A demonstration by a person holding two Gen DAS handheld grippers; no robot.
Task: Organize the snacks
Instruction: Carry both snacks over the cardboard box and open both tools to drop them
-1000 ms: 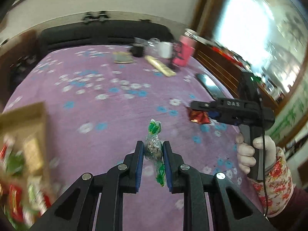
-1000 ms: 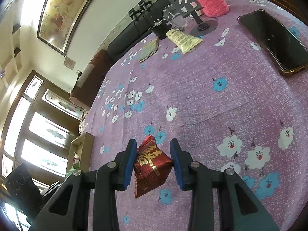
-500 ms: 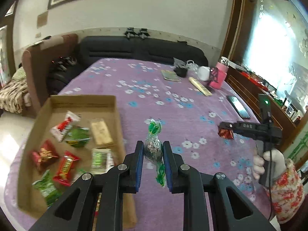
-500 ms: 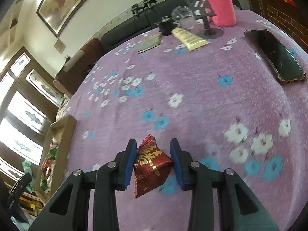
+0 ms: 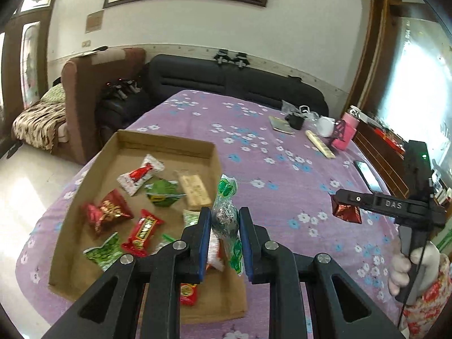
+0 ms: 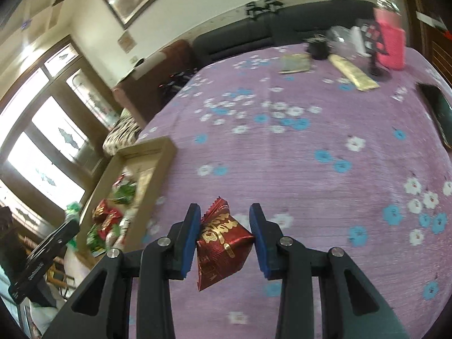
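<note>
Cardboard tray (image 5: 166,142): we see it lying on the purple flowered surface (image 5: 282,169), already holding red, green and tan snack packets, so we judge it the collecting place.
Left tongs (image 5: 224,236): ours pinch a green-ended clear candy (image 5: 226,212) by its middle, ends free, poised above the tray's near right edge.
Right tongs (image 6: 224,230): they grip a red gold-printed packet (image 6: 221,243) by its sides, above bare cloth, well apart from the tray.
Right hand (image 5: 406,265): we see it gloved, upright on the pistol handle, tongs pointing level toward the tray.
Next: we judge the candy needs lowering into the tray, then the packet carried over.
Far clutter: pink cup (image 5: 346,134), phone (image 5: 367,173), not our concern.
</note>
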